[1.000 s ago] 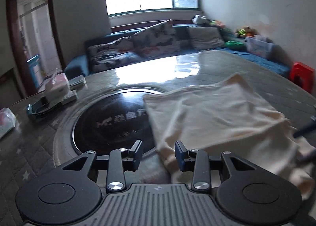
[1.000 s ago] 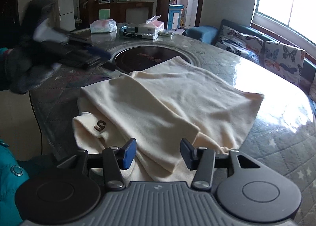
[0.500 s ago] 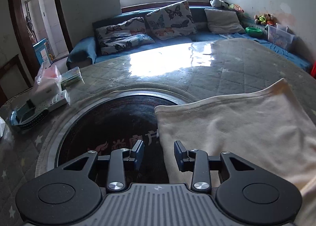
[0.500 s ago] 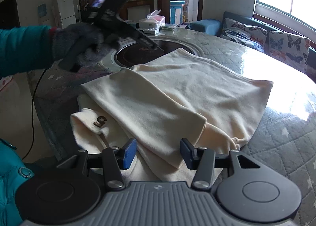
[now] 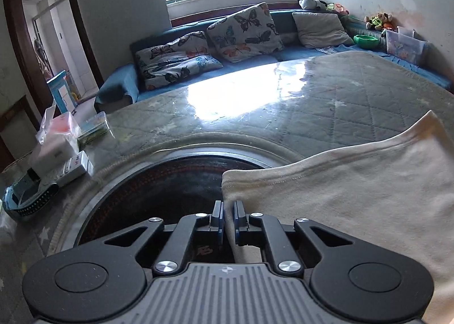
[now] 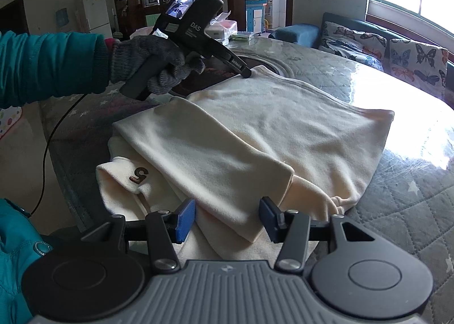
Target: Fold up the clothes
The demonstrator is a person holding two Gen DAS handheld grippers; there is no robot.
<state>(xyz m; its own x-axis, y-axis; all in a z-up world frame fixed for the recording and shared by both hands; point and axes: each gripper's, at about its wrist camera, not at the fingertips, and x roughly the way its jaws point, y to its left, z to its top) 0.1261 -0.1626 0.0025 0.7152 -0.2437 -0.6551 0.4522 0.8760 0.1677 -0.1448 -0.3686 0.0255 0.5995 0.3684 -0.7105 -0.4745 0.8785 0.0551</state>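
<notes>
My left gripper is clamped on the corner of the cream garment, jaws nearly together with the fabric edge pinched between the fingers. The corner sits over the dark round inset in the table; the cloth spreads off to 3 o'clock.

My right gripper has its jaws wide apart, nothing between them, hovering over the near edge of the garment. The garment lies partly folded on the quilted table, a folded sleeve layer running toward 5 o'clock and a brown "5" patch at 9 o'clock of my fingers. In the right view my gloved left hand is at 11 o'clock, the tool tip touching the far corner.
</notes>
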